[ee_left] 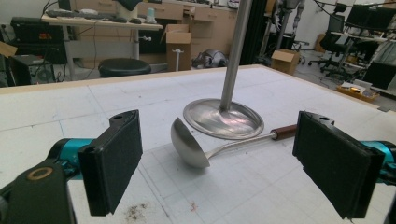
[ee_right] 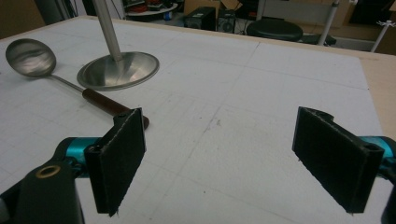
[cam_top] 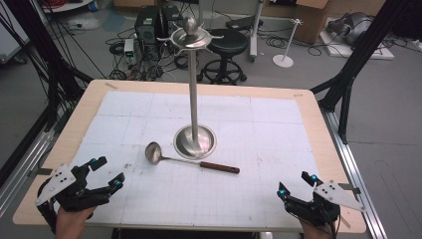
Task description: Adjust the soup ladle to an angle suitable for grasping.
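Steel ladle with round bowl and dark brown wooden handle (cam_top: 186,159) lying flat near the middle of the white gridded mat (cam_top: 259,124), bowl toward the left edge, handle end toward the right; untouched. Just behind it, nearly touching the shaft, round dished base of tall polished steel hanging stand (cam_top: 194,140), upright, hooked crown at top. Mat laid on pale wooden table (cam_top: 318,119), wood showing as a margin on all sides. Left gripper (cam_top: 104,173) at the near left corner, jaws wide apart, nothing between them; ladle bowl (ee_left: 187,144) seen ahead between the pads (ee_left: 114,163). Right gripper (cam_top: 297,183) at the near right corner, jaws likewise wide apart and empty, well apart from the ladle, handle end (ee_right: 112,107) beyond its pad.
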`<state>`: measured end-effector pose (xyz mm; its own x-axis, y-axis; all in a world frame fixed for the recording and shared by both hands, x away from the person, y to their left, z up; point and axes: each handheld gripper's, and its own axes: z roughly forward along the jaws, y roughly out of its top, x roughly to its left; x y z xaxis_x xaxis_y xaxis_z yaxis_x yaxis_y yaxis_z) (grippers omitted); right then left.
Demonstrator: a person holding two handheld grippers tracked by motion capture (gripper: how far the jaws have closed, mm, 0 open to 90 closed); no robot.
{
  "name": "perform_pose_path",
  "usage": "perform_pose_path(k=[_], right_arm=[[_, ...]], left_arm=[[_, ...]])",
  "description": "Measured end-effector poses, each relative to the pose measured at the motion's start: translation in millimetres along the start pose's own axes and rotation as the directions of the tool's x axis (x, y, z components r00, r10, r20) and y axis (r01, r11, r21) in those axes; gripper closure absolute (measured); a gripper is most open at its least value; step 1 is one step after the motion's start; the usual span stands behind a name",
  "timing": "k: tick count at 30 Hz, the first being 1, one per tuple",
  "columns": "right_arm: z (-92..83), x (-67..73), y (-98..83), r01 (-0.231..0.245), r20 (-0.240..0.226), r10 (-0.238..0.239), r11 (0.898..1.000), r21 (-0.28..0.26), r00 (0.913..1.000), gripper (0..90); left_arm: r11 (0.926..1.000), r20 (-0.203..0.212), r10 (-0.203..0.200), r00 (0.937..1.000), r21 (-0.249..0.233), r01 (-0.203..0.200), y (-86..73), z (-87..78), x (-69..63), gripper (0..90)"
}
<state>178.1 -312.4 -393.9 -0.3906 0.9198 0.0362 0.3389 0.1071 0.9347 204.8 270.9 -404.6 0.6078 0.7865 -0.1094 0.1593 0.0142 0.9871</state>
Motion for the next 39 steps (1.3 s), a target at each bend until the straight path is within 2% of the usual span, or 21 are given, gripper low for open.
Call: perform_pose_path(k=[9, 15, 17, 20, 22, 26, 29, 34, 37, 38, 39], right_arm=[[3.1, -2.5, 0.1, -0.002, -0.009, 0.002, 1.000, 0.000, 1.0000, 16.7], [4.6, 2.7, 1.5, 0.011, -0.026, -0.010, 1.000, 0.005, 0.9996, 19.4], [8.8, 8.4, 5.9, -0.005, -0.059, 0.004, 1.000, -0.017, 0.9982, 20.3], [19.8, 18.3, 10.1, 0.009, -0.100, -0.010, 1.000, -0.010, 0.9949, 24.2], [29.2, 26.1, 13.2, 0.024, -0.134, -0.023, 1.000, 0.004, 0.9907, 26.2], [49.1, 40.2, 23.3, 0.030, -0.211, -0.026, 0.999, 0.012, 0.9772, 30.2], [69.1, 54.0, 31.2, 0.056, -0.255, -0.046, 0.998, 0.031, 0.9657, 32.8], [109.4, 80.6, 42.5, 0.092, -0.340, -0.066, 0.994, 0.061, 0.9380, 37.3], [132.5, 96.5, 46.7, 0.128, -0.392, -0.080, 0.987, 0.097, 0.9164, 41.0], [132.5, 96.5, 46.7, 0.128, -0.392, -0.080, 0.987, 0.097, 0.9164, 41.0], [145.4, 105.0, 50.1, 0.163, -0.417, -0.099, 0.979, 0.121, 0.9034, 43.7]], left_arm=[[0.9999, -0.009, -0.008, 0.9999, -0.006, 0.008, -0.4, -0.7, 0.0, 16.1], [1.0000, -0.004, 0.001, 1.0000, 0.005, -0.001, -1.2, -1.2, -1.4, 16.2], [0.9999, -0.001, 0.009, 1.0000, 0.014, -0.009, -1.8, -2.4, -1.7, 16.1], [0.9999, -0.013, -0.009, 0.9999, 0.007, 0.009, -3.1, -3.9, -1.6, 16.2], [0.9999, -0.012, -0.002, 0.9999, 0.015, 0.002, -3.2, -2.6, -0.6, 16.2], [0.9998, -0.009, -0.003, 1.0000, 0.020, 0.003, -3.5, -1.0, -0.4, 16.2], [0.9998, -0.006, -0.006, 1.0000, 0.018, 0.006, -3.5, -2.0, -0.3, 16.2], [0.9997, -0.009, -0.018, 0.9998, 0.015, 0.018, -4.0, -3.5, 3.4, 16.1], [0.9996, -0.010, -0.025, 0.9996, 0.012, 0.025, -4.1, -3.9, 4.6, 16.2], [0.9996, -0.011, -0.027, 0.9996, 0.011, 0.027, -4.2, -4.1, 5.3, 16.2], [0.9995, -0.011, -0.029, 0.9995, 0.012, 0.029, -4.3, -4.0, 5.8, 16.2]])
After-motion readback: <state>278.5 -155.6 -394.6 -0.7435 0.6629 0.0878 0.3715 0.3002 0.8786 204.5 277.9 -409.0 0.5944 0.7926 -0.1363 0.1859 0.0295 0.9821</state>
